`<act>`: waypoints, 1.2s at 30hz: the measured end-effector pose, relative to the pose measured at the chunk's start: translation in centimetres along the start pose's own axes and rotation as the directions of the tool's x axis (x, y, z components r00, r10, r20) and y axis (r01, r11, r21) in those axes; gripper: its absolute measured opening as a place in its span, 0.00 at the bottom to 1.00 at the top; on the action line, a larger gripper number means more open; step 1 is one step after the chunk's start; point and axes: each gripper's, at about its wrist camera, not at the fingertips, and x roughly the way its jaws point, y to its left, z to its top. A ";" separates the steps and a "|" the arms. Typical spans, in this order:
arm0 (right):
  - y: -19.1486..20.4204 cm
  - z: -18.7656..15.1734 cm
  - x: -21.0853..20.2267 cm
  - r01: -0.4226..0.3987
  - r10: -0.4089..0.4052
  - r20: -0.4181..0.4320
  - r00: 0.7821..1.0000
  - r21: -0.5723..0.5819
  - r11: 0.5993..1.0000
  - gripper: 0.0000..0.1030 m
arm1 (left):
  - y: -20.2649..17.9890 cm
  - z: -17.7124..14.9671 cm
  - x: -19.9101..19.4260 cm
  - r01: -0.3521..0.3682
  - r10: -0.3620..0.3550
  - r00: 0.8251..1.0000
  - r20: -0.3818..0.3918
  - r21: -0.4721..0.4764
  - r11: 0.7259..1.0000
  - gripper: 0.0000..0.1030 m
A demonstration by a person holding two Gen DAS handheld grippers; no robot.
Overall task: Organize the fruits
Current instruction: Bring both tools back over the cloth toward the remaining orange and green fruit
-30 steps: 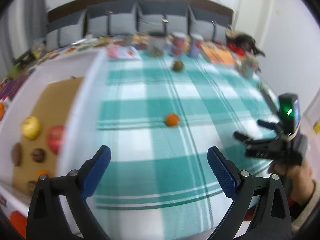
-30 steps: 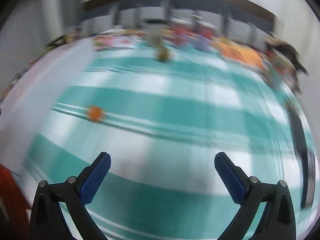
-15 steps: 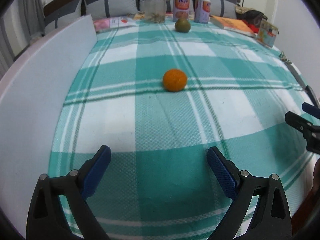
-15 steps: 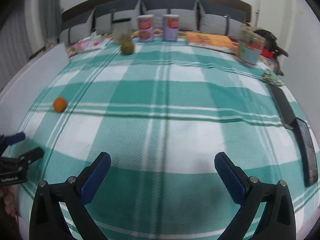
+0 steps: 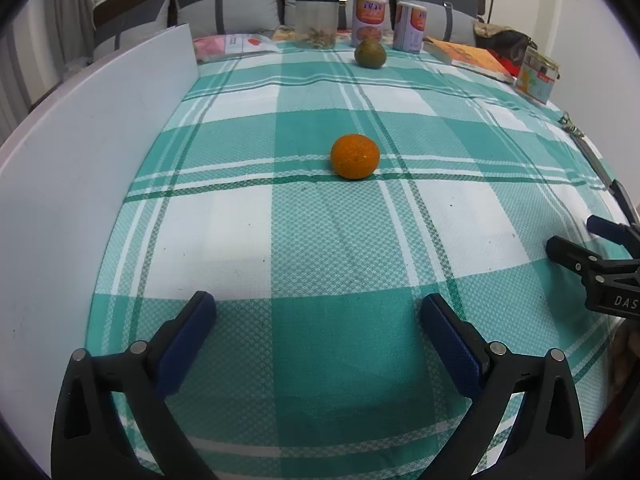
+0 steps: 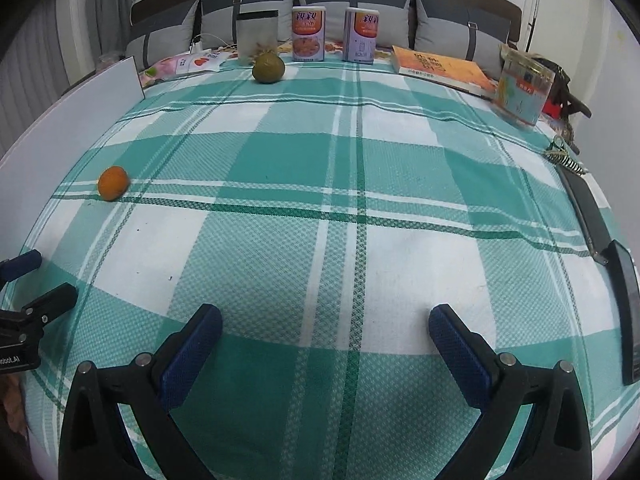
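Observation:
An orange fruit (image 5: 355, 156) lies on the green checked cloth, straight ahead of my left gripper (image 5: 316, 326), which is open and empty well short of it. A green round fruit (image 5: 370, 53) sits farther back near the cans. In the right wrist view the orange fruit (image 6: 113, 182) is far to the left and the green fruit (image 6: 268, 67) at the back. My right gripper (image 6: 325, 332) is open with nothing between its fingers. Each gripper shows at the edge of the other's view: right gripper (image 5: 576, 242), left gripper (image 6: 38, 276).
A white board wall (image 5: 80, 184) runs along the left side. At the back stand a clear jar (image 5: 316, 20), two cans (image 5: 369, 21), a book (image 6: 440, 66) and a packet (image 6: 522, 90). A dark phone and strap (image 6: 624, 300) lie at the right edge, keys (image 6: 562, 156) beyond.
The left gripper swung from above the box of fruits down toward the cloth and closer to the orange fruit. The right view steadied and moved slightly forward. Both grippers stayed open.

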 end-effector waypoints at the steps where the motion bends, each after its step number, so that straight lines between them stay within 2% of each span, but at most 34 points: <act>1: -0.1 0.0 0.1 -0.003 0.003 -0.002 1.000 0.004 1.000 1.00 | 0.0 0.0 0.0 0.000 0.000 1.000 0.000 0.000 1.000 0.99; 7: -0.2 -0.1 0.1 -0.013 0.014 -0.006 1.000 0.016 1.000 1.00 | 0.6 0.4 -0.2 0.052 -0.052 0.999 -0.012 -0.012 0.999 0.99; 10: -0.2 0.0 0.2 -0.013 0.013 -0.006 1.000 0.016 1.000 1.00 | 0.7 1.7 0.1 0.084 -0.084 0.996 -0.011 -0.005 0.996 0.98; 15: -0.2 -0.1 0.1 -0.015 0.015 -0.006 1.000 0.016 1.000 1.00 | -0.3 5.1 1.8 0.088 -0.088 0.996 0.003 0.021 0.996 0.97; 18: -0.2 -0.1 0.1 -0.016 0.016 -0.006 1.000 0.016 1.000 1.00 | -0.5 6.4 3.6 0.043 -0.042 0.999 -0.027 0.021 0.999 0.97; 21: -0.3 0.0 0.1 -0.022 0.022 -0.008 1.000 0.018 1.000 1.00 | 0.2 6.2 4.1 0.052 -0.052 0.998 -0.028 -0.019 0.998 0.97; 24: -0.7 1.0 0.3 -0.047 0.048 -0.042 0.998 0.032 0.998 1.00 | -0.1 5.6 3.9 0.030 -0.029 1.000 -0.011 0.018 0.999 0.98; 26: -1.1 3.0 0.9 -0.102 0.104 -0.045 0.994 0.035 0.994 1.00 | -0.2 5.7 4.0 0.028 -0.028 1.000 -0.010 0.027 0.999 0.99; 29: -1.0 8.4 3.1 -0.139 0.139 -0.034 0.990 -0.018 0.990 1.00 | -0.2 5.6 4.1 0.013 -0.013 1.000 -0.003 0.020 1.000 1.00; 34: 0.2 19.5 10.4 -0.246 0.246 -0.012 0.969 -0.039 0.968 1.00 | -0.2 5.7 4.1 0.017 -0.017 1.000 -0.003 0.015 1.000 1.00; 36: 1.2 22.6 12.9 -0.267 0.267 -0.007 0.964 -0.042 0.963 0.99 | -0.2 5.7 4.2 0.017 -0.017 1.000 -0.003 0.015 1.000 1.00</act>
